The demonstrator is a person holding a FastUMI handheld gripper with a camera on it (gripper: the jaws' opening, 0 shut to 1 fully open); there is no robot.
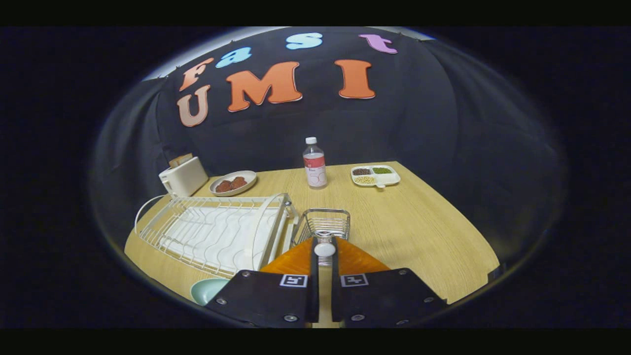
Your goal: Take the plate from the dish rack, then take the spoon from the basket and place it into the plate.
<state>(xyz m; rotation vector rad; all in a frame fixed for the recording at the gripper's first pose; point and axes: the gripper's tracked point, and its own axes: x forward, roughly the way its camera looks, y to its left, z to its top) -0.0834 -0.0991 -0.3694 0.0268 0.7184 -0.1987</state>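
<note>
A small white spoon (324,249) is being held by its end between the nearly closed fingers of the gripper (324,254), just in front of the wire basket (323,223); it is being judged light, stiff and slippery, best pinched on the handle; an orange plate (291,261) is lying beneath the fingers, beside the dish rack (217,231); the wooden table (419,231) is carrying all of it.

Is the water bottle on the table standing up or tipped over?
Upright: the bottle stands on its base, cap on top, beyond the basket.

Tool (324,249) fingers clamped on spoon (324,249)
</note>
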